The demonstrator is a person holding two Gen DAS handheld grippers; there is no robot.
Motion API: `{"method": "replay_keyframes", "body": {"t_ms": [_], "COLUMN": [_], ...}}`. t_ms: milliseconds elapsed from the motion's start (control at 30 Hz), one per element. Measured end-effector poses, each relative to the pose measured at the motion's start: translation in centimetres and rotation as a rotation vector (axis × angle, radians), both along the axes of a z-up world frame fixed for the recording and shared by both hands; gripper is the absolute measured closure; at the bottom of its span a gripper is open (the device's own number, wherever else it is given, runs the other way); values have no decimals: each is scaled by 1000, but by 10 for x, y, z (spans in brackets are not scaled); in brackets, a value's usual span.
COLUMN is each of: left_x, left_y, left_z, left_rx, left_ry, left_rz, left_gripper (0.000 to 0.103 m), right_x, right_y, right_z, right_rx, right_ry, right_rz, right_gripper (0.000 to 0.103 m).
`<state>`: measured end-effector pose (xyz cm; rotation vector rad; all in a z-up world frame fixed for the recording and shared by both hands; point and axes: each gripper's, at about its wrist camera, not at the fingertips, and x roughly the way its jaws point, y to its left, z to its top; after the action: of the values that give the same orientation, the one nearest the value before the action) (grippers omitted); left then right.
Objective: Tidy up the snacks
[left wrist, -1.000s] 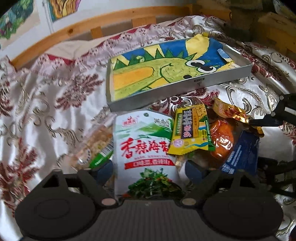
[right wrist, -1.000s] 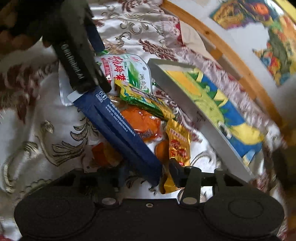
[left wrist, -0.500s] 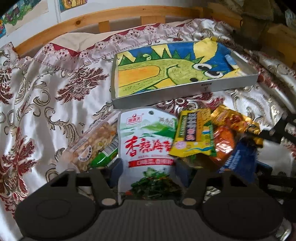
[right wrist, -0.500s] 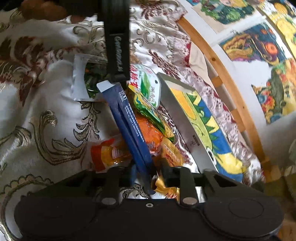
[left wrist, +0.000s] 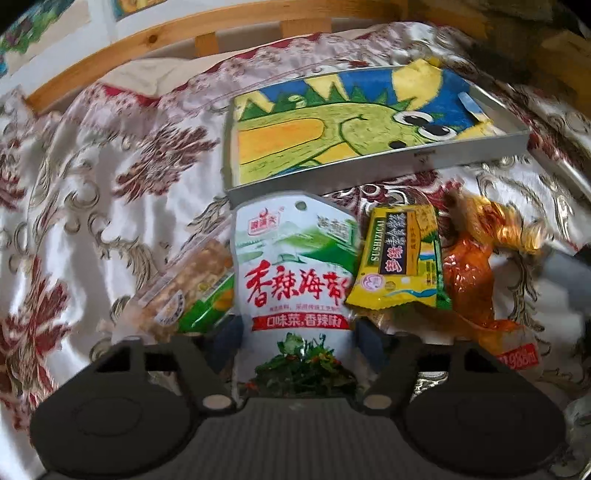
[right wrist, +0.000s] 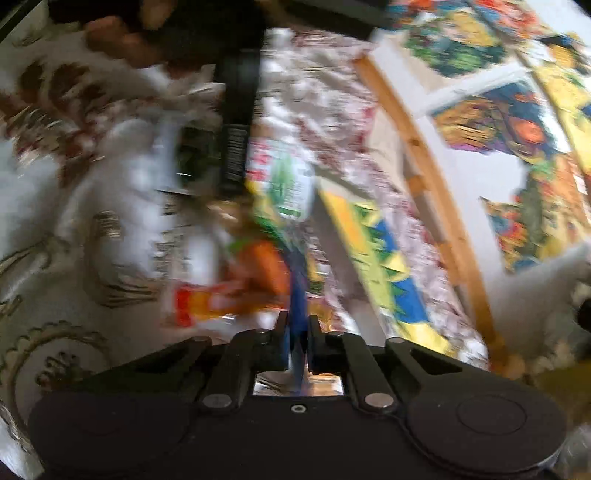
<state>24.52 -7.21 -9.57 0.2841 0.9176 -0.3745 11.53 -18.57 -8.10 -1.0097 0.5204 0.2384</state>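
Observation:
A white seaweed pouch (left wrist: 295, 280) lies on the patterned cloth between the fingers of my left gripper (left wrist: 297, 343). Its jaws are closing, and the blue pads stand right at the pouch's side edges without creasing it. My right gripper (right wrist: 298, 332) is shut on a long dark blue packet (right wrist: 298, 295), held edge-on; this view is blurred. Beyond the pouch lies a shallow metal tray (left wrist: 369, 173) lined with a dinosaur drawing, seen in the right wrist view as the tray (right wrist: 373, 258). The left gripper's black finger (right wrist: 236, 140) shows there too.
Beside the pouch lie a yellow-green packet (left wrist: 399, 258), an orange packet (left wrist: 469, 280), a gold wrapper (left wrist: 509, 229) and a clear nut bar packet (left wrist: 192, 288). A wooden headboard (left wrist: 166, 37) and a wall with drawings (right wrist: 517, 122) stand behind. A hand (right wrist: 122, 29) holds the left gripper.
My left jaws have narrowed around the white pouch. The right jaws have shut on the blue packet and turned it edge-on; the packet has gone from the left wrist view.

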Motion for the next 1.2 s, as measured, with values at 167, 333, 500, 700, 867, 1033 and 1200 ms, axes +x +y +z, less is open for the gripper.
{"method": "replay_keyframes", "body": {"t_ms": [167, 333, 500, 700, 867, 1033, 1200], "left_x": [-1, -16, -36, -38, 13, 88, 160], "left_y": [14, 29, 35, 26, 0, -39, -78], "left_z": [10, 25, 49, 78, 92, 77, 48], "left_rx": [-50, -117, -175, -290, -365, -392, -388], "left_ry": [35, 56, 11, -82, -116, -117, -18], "left_rz": [89, 151, 176, 159, 129, 112, 128], "left_gripper": [59, 60, 60, 60, 60, 60, 59], "right_x": [4, -5, -8, 15, 63, 134, 184], "right_y": [-9, -1, -3, -14, -40, -81, -102], "right_z": [13, 2, 13, 35, 26, 9, -11], "right_rx": [90, 28, 49, 153, 128, 128, 100], "right_ry": [-33, -55, -131, -250, -384, -348, -263], "right_rz": [-45, -4, -17, -130, -245, -434, -494], "right_gripper": [96, 96, 96, 95, 95, 95, 93]}}
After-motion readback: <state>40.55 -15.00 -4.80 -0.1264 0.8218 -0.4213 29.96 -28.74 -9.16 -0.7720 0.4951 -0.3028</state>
